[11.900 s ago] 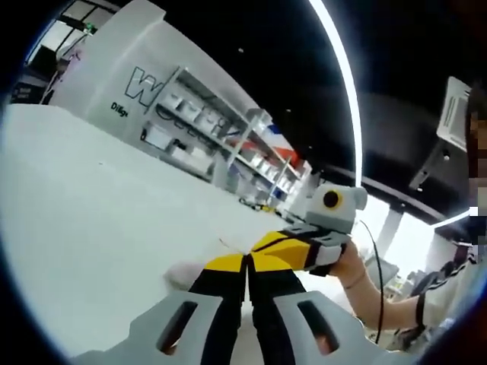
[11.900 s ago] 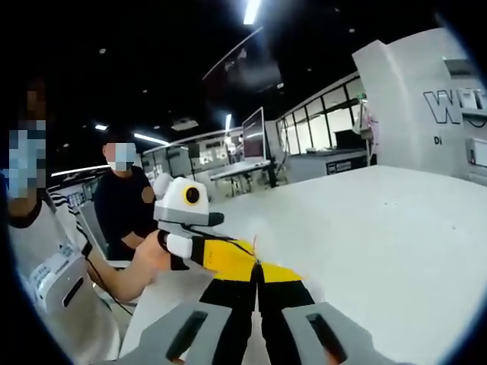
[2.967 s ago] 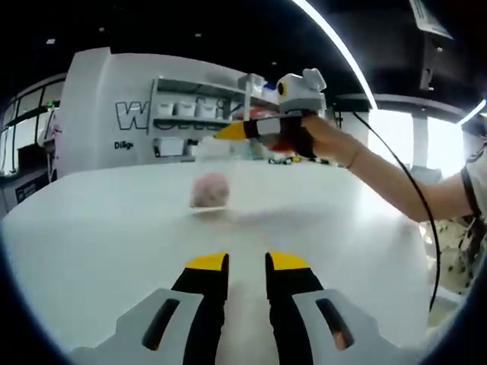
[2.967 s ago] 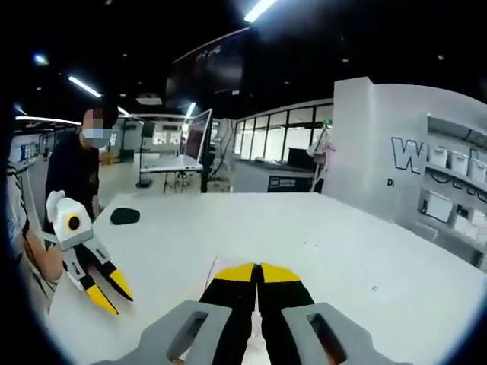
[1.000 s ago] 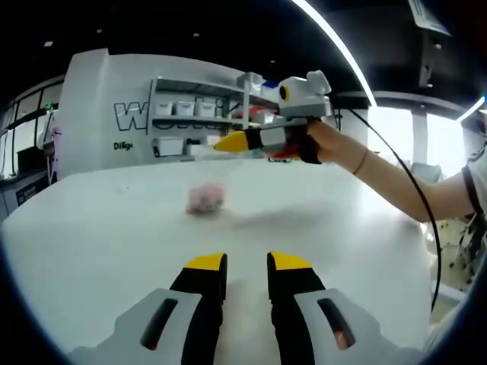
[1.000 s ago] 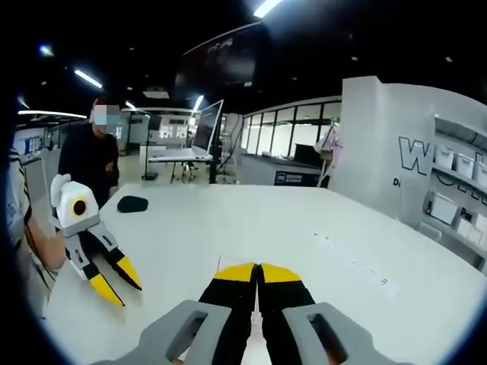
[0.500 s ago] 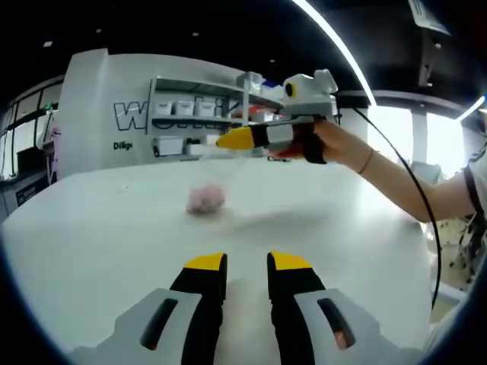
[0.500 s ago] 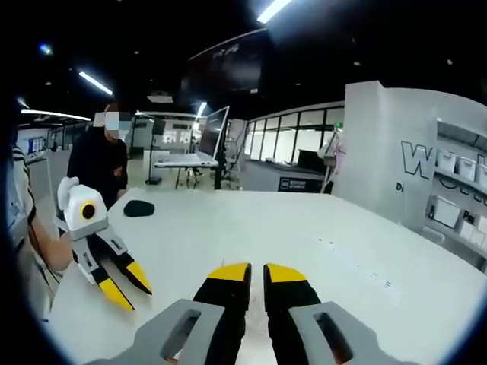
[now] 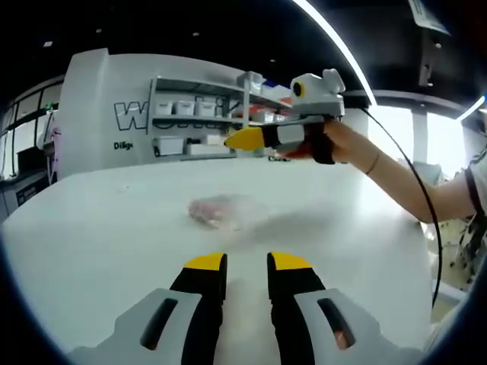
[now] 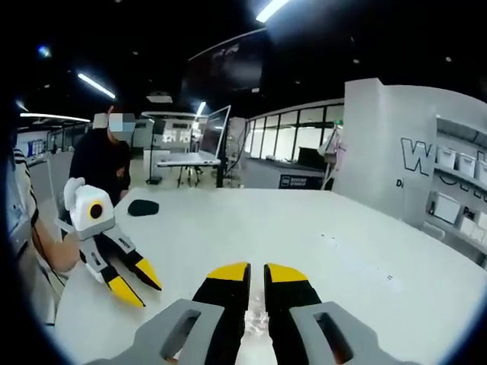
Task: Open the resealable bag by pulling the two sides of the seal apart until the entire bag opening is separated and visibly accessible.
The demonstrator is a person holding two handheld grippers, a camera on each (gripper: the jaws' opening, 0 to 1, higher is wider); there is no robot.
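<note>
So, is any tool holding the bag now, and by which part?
Nothing is held. The bag lies on the table. The left tool and the right tool are both open and empty.

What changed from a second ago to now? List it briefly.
The right claw has opened and let go of the bag, which dropped from hanging under it to lying flat on the white table. The left claw stayed open, low over the table, holding nothing.
</note>
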